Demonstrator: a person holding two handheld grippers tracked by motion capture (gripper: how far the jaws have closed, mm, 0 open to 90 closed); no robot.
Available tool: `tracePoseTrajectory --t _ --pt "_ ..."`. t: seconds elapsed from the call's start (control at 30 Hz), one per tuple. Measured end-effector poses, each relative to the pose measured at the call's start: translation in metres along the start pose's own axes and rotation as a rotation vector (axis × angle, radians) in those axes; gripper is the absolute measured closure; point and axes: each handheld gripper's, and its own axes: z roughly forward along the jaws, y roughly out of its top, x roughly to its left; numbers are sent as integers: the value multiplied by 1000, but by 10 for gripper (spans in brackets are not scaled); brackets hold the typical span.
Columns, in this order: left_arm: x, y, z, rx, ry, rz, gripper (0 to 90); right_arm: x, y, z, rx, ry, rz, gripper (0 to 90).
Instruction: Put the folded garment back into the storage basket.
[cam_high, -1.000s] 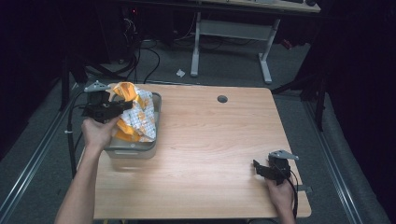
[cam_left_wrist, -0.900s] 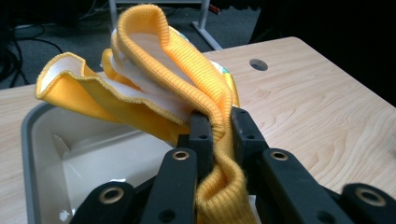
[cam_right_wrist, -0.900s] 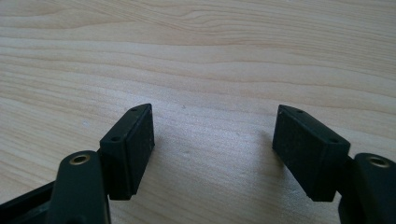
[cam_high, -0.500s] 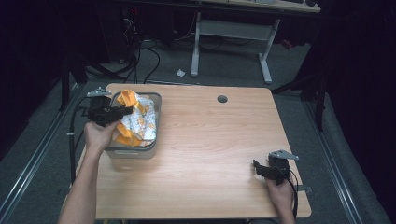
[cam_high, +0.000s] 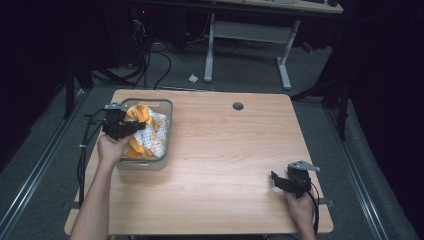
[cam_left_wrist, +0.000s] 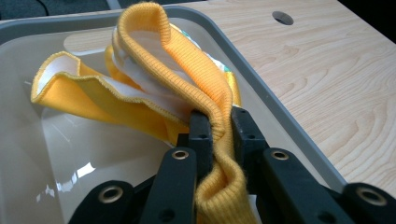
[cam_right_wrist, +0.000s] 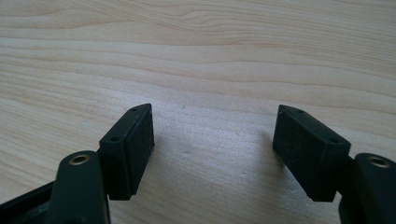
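A yellow and white garment (cam_high: 146, 131) with a ribbed yellow hem (cam_left_wrist: 196, 79) lies bunched in a grey plastic bin (cam_high: 168, 111) at the table's left. My left gripper (cam_high: 119, 125) sits over the bin's left side, and its jaws are shut on the ribbed hem (cam_left_wrist: 219, 123). Part of the cloth drapes down into the bin (cam_left_wrist: 28, 116). My right gripper (cam_high: 286, 181) rests near the table's front right corner. Its jaws stand wide open (cam_right_wrist: 212, 140) over bare wood with nothing between them.
The wooden table (cam_high: 235, 150) has a round cable hole (cam_high: 238, 106) at the back centre. Cables (cam_high: 85, 150) trail off the table's left edge. A white desk frame (cam_high: 250, 35) stands on the floor behind the table.
My left gripper has come down and towards the person with the garment, which now sits lower in the bin. The right gripper has not moved.
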Motion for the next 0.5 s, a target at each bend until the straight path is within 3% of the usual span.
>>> tracePoseTrajectory --t 0.33,0.5 --pt "2 -2 7 93 136 -13 768 0 0 0 0 0 -2 296" --pt "1 -4 9 122 194 -38 598 0 0 0 2 0 -2 297"
